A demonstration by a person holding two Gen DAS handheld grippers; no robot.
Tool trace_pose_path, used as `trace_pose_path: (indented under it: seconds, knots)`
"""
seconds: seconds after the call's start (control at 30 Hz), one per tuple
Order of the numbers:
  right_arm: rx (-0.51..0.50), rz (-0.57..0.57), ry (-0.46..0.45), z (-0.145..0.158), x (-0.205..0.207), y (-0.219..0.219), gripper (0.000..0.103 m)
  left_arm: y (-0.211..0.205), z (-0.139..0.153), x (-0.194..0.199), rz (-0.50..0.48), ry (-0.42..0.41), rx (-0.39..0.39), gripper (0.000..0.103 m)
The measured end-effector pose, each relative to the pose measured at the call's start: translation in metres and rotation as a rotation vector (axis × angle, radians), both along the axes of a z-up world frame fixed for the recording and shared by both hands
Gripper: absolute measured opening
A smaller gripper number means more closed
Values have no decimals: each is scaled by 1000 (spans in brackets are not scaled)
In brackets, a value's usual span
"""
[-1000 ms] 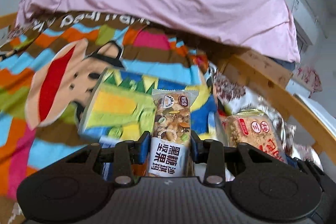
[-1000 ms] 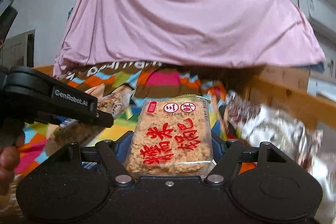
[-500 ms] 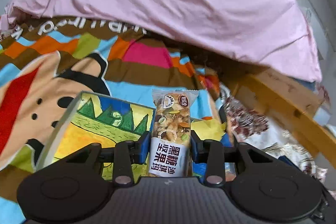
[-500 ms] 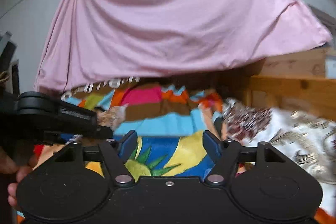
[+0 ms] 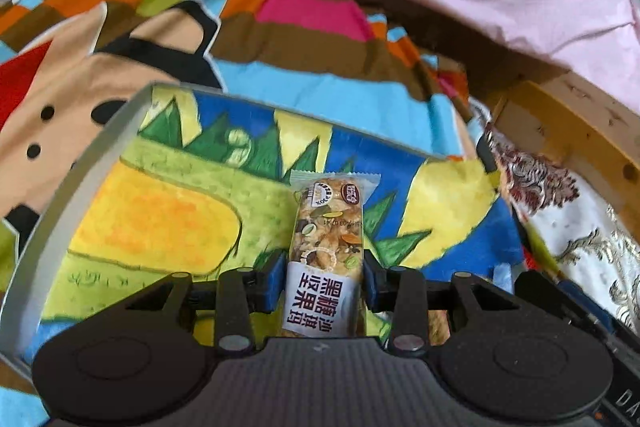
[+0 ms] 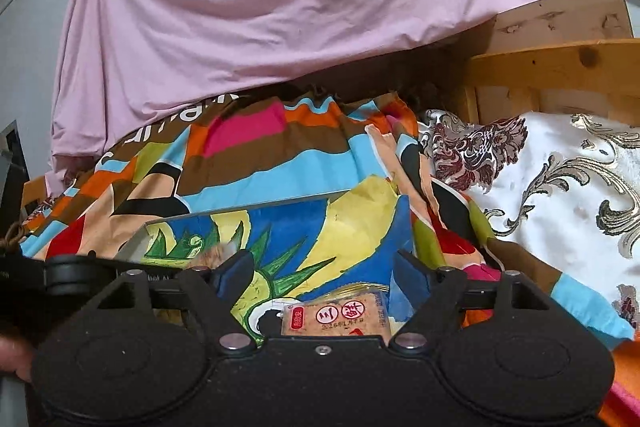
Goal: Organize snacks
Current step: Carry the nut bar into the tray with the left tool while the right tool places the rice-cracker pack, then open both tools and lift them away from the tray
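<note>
1. Your left gripper (image 5: 324, 285) is squeezed tight on the nut bar (image 5: 329, 247). Both blue pads touch the sides of its wrapper, down near its white label.
2. The nut bar stands straight up between the jaws. Its far end sticks out past the tips, and its near end goes down behind the gripper's black body.
3. The bar hangs over the painted tray (image 5: 132, 211), near the middle of it and a little to the right. You cannot tell from the pictures if the bar touches the tray.
4. The tray has a gray rim and a picture of green leaves, yellow shapes and blue patches inside.
5. Your right gripper (image 6: 326, 277) has its jaws spread wide and holds nothing.
6. The rice cake pack (image 6: 340, 315) lies flat on the tray (image 6: 280, 227), on the near side. It sits between the two open jaws but lower down, close to the gripper's body. The jaws do not touch it.
7. Only the far end of the pack shows, with its red marks. The rest is hidden behind the black body.
8. The tray rests on a bright striped blanket (image 6: 260, 163).
9. A pink sheet (image 6: 280, 7) hangs at the far side.
10. A white cloth with a swirly pattern (image 6: 560, 179) lies to the right, near a wooden frame (image 6: 560, 67).
</note>
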State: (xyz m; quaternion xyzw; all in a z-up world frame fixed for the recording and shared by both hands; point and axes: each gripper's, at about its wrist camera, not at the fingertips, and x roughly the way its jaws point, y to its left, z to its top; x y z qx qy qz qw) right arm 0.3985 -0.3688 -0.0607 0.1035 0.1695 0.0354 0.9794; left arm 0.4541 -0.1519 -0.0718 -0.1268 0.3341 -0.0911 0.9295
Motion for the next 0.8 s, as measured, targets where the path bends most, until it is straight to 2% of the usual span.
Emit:
trace_pose_path:
  seconds: [0.1,0.17,0.2,0.3,0.37,0.5,0.67,0.8]
  knots:
    - [-9,-9,-9,5,-5,-2,86,1,-2,-4,8,12,8,50]
    - [-14,-15,-13,9,-8,-3,89,4,0,-9,17,2,-1,66]
    - [-15,-19,-15,11,-11,-4,90,5,1,-11,26,-1,-2,70]
    - [-9,-31,-31,21,-20,-8,94,9,10,-18,39,-20,-2,77]
    - [-5,-36,-47,29,-29,-10,97,12,18,-26,52,-36,-4,85]
    - [-6,-46,-85,48,-53,-14,102,18,35,-49,59,-90,-6,91]
    - [-27,-36,-126,71,-91,-10,102,26,58,-86,54,-157,13,100]
    - [-23,-47,-151,84,-125,-5,102,31,76,-122,66,-201,10,102]
